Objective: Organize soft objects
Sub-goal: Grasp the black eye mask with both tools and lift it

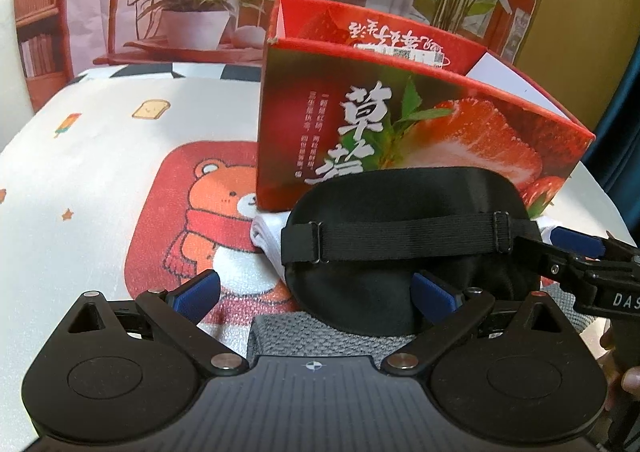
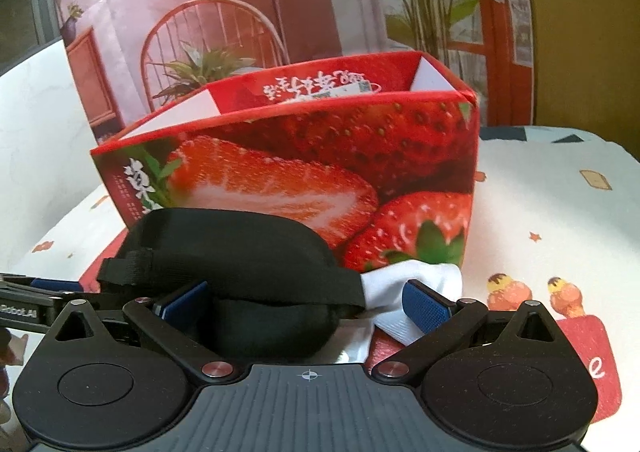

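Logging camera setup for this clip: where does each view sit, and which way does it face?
Left wrist: on the left gripper, jaws open, facing the strawberry box and black eye mask; the right gripper enters from the right.
Right wrist: on the right gripper, jaws open, facing the same box from the other side; the left gripper shows at left.
Shared: box, mask, white cloth.

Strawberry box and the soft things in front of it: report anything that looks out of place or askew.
The strawberry box stands upright and open, seemingly undamaged. The soft items are still outside it: the black eye mask lies heaped over a white cloth and a grey knit piece, its strap facing up. Nothing is spilled.
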`<state>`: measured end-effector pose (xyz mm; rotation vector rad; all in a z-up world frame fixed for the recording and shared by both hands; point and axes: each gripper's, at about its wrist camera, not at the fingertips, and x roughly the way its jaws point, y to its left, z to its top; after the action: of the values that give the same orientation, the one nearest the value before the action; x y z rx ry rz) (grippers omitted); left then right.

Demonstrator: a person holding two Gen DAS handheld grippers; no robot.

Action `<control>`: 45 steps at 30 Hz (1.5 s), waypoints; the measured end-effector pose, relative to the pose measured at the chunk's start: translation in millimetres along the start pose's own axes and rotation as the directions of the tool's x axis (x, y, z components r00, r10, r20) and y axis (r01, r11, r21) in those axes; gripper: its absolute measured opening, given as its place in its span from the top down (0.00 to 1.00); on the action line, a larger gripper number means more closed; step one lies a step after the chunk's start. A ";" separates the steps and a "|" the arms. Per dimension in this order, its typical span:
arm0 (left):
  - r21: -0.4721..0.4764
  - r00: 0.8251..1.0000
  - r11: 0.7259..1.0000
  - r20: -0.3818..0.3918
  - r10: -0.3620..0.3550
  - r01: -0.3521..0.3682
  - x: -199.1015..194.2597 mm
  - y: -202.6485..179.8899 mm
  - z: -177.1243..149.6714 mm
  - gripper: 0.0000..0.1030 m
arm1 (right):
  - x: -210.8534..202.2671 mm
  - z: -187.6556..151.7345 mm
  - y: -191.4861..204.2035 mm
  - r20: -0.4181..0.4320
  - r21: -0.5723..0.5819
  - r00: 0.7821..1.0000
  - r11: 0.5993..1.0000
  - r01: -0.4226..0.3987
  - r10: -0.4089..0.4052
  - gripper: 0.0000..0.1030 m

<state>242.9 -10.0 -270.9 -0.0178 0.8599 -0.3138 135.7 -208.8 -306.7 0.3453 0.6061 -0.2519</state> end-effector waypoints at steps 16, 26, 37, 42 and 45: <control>0.058 0.997 0.998 0.077 -0.025 0.021 -3.4 -18.6 22.3 0.01 | -6.8 2.7 6.6 0.006 -0.033 1.000 0.999 -0.019 0.019 0.01; 0.043 0.996 0.999 0.085 0.015 -0.019 3.8 -11.1 26.0 0.01 | -2.7 0.7 -3.0 -0.013 -0.006 1.000 1.000 0.000 0.000 0.01; 0.014 0.995 0.998 0.087 0.052 -0.054 8.2 -2.6 29.8 0.01 | 3.5 -0.6 -2.8 -0.028 -0.104 0.991 0.987 0.124 -0.128 0.06; 0.012 0.995 0.998 0.084 0.053 -0.054 8.7 -2.2 29.0 0.01 | 0.4 -0.9 -3.3 -0.022 -0.161 0.979 0.968 0.195 -0.201 0.06; 0.003 0.995 0.999 0.083 0.051 -0.051 8.4 -2.3 28.3 0.01 | -1.0 -1.7 -9.5 -0.026 -0.176 0.969 0.955 0.237 -0.245 0.07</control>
<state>268.5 -17.7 -258.3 -0.0037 0.7763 -0.2659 130.8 -216.7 -309.7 0.1102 0.7127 -0.4240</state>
